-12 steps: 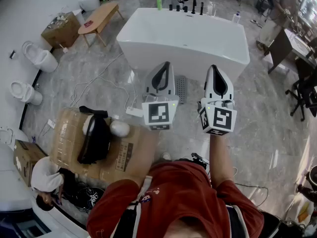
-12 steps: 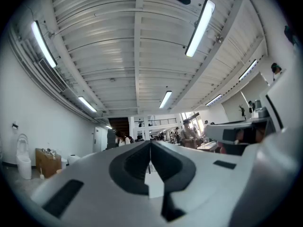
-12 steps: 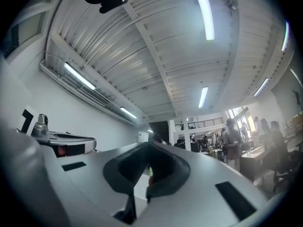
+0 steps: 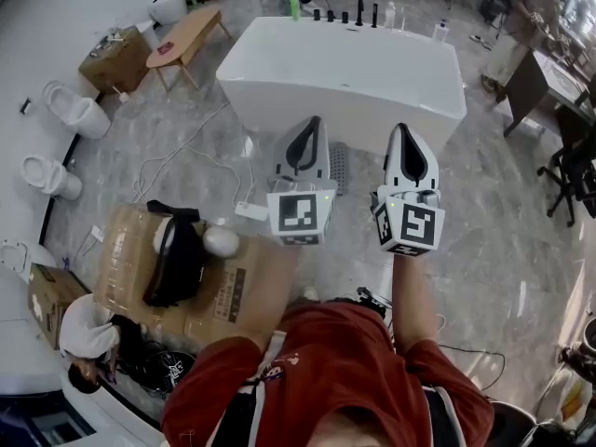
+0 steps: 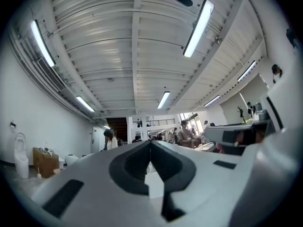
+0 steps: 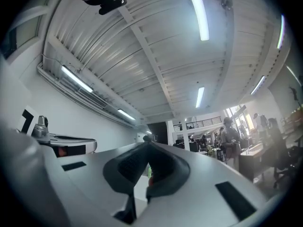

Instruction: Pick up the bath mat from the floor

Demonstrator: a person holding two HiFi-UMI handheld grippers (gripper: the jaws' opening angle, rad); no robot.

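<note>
In the head view a grey, dotted bath mat (image 4: 342, 168) lies on the marble floor against the front of the white bathtub (image 4: 345, 63). The left gripper hides part of it. My left gripper (image 4: 306, 121) and right gripper (image 4: 402, 128) are held side by side in the air, high above the floor. Both are shut with nothing between the jaws. In the left gripper view the left gripper (image 5: 150, 144) points slightly upward at the ceiling and a far hall. The right gripper (image 6: 147, 145) does the same in its own view, and neither gripper view shows the mat.
A cardboard box (image 4: 130, 268) with a black bag stands at the left, with a person (image 4: 88, 333) crouching beside it. Toilets (image 4: 74, 110) line the left wall, and white cables (image 4: 177, 161) trail over the floor. A wooden table (image 4: 186, 31) stands at the back left. A desk and office chair (image 4: 568, 170) are at the right.
</note>
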